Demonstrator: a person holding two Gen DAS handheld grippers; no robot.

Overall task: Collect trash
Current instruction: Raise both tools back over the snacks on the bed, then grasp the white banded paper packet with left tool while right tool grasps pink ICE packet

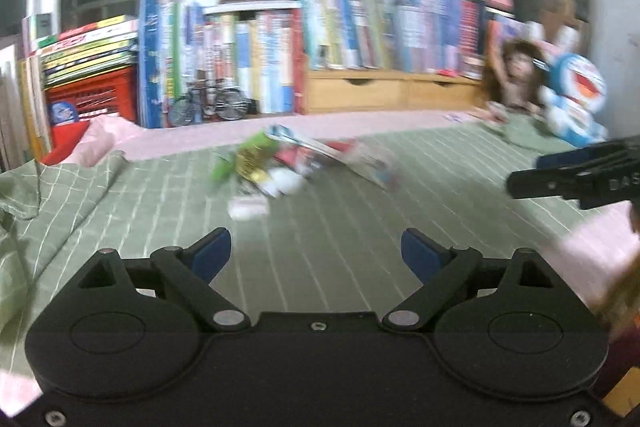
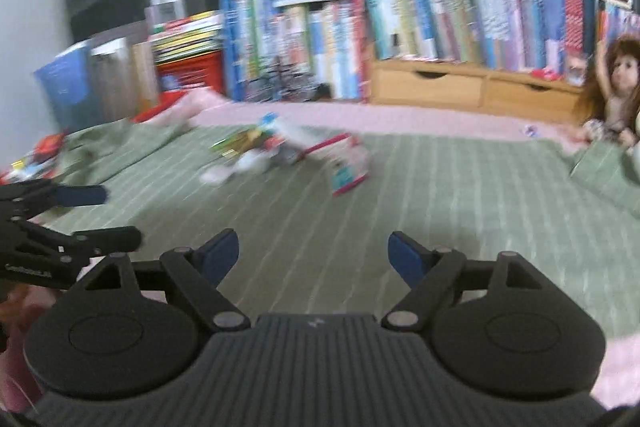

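Nearest the lens, left claw (image 1: 316, 251) spread wide, nothing between its blue pads; right claw (image 2: 314, 251) likewise agape and empty. Farther off, on the green striped bedcover (image 1: 360, 227), a blurred heap of trash (image 1: 288, 163) before rows of books (image 1: 256, 59).

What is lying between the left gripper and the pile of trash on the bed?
Only bare green striped blanket lies between the open left gripper and the trash pile. The left wrist view shows it, and the right wrist view agrees.

Right gripper (image 2: 314, 253) fingers apart, empty; trash pile (image 2: 280, 151) ahead on green blanket (image 2: 440, 195).
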